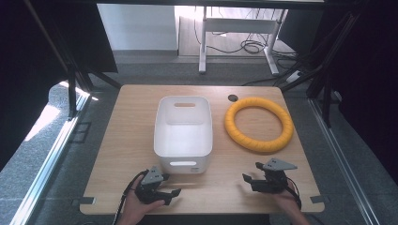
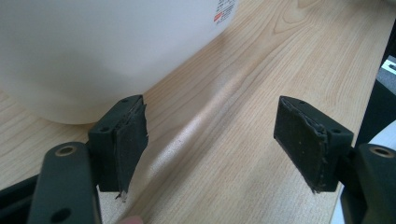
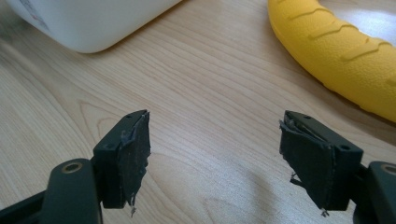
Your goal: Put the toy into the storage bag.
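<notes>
A white plastic bin [image 1: 183, 132] with cut-out handles stands in the middle of the wooden table, and nothing shows inside it. To its right lies a yellow ring [image 1: 258, 124], flat on the wood. My left gripper [image 1: 170, 184] rests near the front edge, just below the bin's front left corner, jaws open with nothing between them. In the left gripper view [image 2: 212, 144] the bin wall [image 2: 93, 51] rises close ahead. My right gripper [image 1: 252, 171] sits at the front right, open and empty. The right gripper view [image 3: 215, 161] has the ring [image 3: 336, 49] ahead to the right and the bin's corner [image 3: 88, 21] to the left.
The table [image 1: 126, 136] has a dark cable hole [image 1: 233, 98] at its back edge by the ring. Black frame posts stand at both sides. A white desk frame with cables is on the floor beyond.
</notes>
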`<action>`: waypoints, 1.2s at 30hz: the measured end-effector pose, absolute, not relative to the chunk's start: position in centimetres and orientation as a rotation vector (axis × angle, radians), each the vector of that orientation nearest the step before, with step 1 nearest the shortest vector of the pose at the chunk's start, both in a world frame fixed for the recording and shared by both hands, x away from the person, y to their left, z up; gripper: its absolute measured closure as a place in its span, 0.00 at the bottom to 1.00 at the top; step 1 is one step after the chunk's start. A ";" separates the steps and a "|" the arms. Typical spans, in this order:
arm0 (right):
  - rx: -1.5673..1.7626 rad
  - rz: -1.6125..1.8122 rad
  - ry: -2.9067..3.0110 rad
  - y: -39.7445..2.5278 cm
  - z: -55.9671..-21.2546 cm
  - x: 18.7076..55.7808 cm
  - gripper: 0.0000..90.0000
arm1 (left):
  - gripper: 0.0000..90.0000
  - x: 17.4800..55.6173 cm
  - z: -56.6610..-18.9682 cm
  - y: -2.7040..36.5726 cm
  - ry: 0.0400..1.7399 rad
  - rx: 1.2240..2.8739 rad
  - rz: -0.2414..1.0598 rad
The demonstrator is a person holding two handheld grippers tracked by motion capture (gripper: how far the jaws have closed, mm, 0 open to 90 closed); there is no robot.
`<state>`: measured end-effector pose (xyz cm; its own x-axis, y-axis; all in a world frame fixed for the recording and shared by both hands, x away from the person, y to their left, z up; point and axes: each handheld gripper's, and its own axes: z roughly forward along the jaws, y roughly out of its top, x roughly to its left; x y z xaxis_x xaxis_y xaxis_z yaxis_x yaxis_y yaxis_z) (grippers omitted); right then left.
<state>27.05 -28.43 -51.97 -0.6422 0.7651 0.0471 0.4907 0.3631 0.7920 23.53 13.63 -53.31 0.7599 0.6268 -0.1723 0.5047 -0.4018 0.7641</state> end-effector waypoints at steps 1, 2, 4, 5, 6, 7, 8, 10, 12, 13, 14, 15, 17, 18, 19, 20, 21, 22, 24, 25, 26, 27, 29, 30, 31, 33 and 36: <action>1.105 1.165 2.300 -28.4 -52.0 27.1 0.28 | 0.29 23.5 -53.3 13.6 0.847 2.082 0.178; 1.111 1.169 2.312 -28.4 -52.0 27.1 0.28 | 0.29 23.5 -53.3 13.7 0.846 2.083 0.179; 1.107 1.172 2.320 -28.4 -52.0 27.0 0.27 | 0.29 23.4 -53.2 13.6 0.843 2.083 0.179; 1.107 1.172 2.320 -28.4 -52.0 27.0 0.27 | 0.29 23.4 -53.2 13.6 0.843 2.083 0.179; 1.098 1.172 2.335 -28.3 -51.9 26.9 0.26 | 0.29 23.3 -53.1 13.5 0.838 2.081 0.181; 1.088 1.175 2.339 -28.3 -51.9 26.8 0.26 | 0.29 23.3 -53.1 13.5 0.836 2.081 0.181; 1.088 1.175 2.339 -28.3 -51.9 26.8 0.26 | 0.29 23.3 -53.1 13.5 0.836 2.081 0.181; 1.081 1.157 2.352 -28.0 -51.8 26.8 0.26 | 0.29 23.3 -53.1 13.5 0.834 2.084 0.179; 1.079 1.148 2.362 -28.0 -51.9 27.0 0.26 | 0.29 23.3 -53.2 13.5 0.836 2.085 0.179; 1.079 1.148 2.362 -28.0 -51.9 27.0 0.26 | 0.29 23.3 -53.2 13.5 0.836 2.085 0.179; 1.073 1.125 2.373 -27.9 -52.0 27.1 0.27 | 0.29 23.4 -53.2 13.5 0.836 2.087 0.178; 1.069 1.116 2.377 -27.9 -52.0 27.2 0.28 | 0.29 23.4 -53.2 13.5 0.837 2.088 0.178; 1.063 1.107 2.385 -27.9 -52.1 27.3 0.29 | 0.29 23.4 -53.2 13.5 0.839 2.087 0.176; 1.059 1.094 2.393 -27.9 -52.1 27.3 0.29 | 0.29 23.4 -53.2 13.5 0.839 2.087 0.176; 1.055 1.091 2.399 -27.9 -52.1 27.4 0.29 | 0.29 23.4 -53.2 13.5 0.839 2.087 0.176; 1.054 1.084 2.405 -27.8 -52.2 27.4 0.29 | 0.29 23.4 -53.2 13.5 0.836 2.087 0.176; 1.054 1.084 2.405 -27.8 -52.2 27.4 0.29 | 0.29 23.4 -53.2 13.5 0.836 2.087 0.176; 1.051 1.079 2.409 -27.8 -52.1 27.4 0.29 | 0.29 23.3 -53.1 13.5 0.835 2.087 0.175; 1.043 1.079 2.417 -27.7 -52.1 27.4 0.29 | 0.29 23.3 -53.1 13.4 0.832 2.088 0.175; 1.040 1.077 2.420 -27.7 -52.1 27.4 0.29 | 0.29 23.3 -53.1 13.4 0.832 2.087 0.175; 1.034 1.078 2.427 -27.5 -52.0 27.4 0.29 | 0.29 23.3 -53.1 13.4 0.833 2.088 0.175; 1.034 1.078 2.427 -27.5 -52.0 27.4 0.29 | 0.29 23.3 -53.1 13.4 0.833 2.088 0.175; 1.016 1.077 2.434 -27.4 -51.7 27.7 0.30 | 0.29 23.4 -53.1 13.4 0.835 2.089 0.174; 1.016 1.077 2.434 -27.4 -51.7 27.7 0.30 | 0.29 23.4 -53.1 13.4 0.835 2.089 0.174; 1.014 1.083 2.435 -27.4 -51.6 27.8 0.30 | 0.29 23.4 -53.2 13.3 0.836 2.092 0.173; 0.998 1.085 2.440 -27.3 -51.1 28.1 0.31 | 0.29 23.4 -53.1 13.3 0.835 2.093 0.175; 0.980 1.096 2.440 -27.3 -50.1 28.8 0.31 | 0.29 23.4 -53.0 13.2 0.833 2.093 0.177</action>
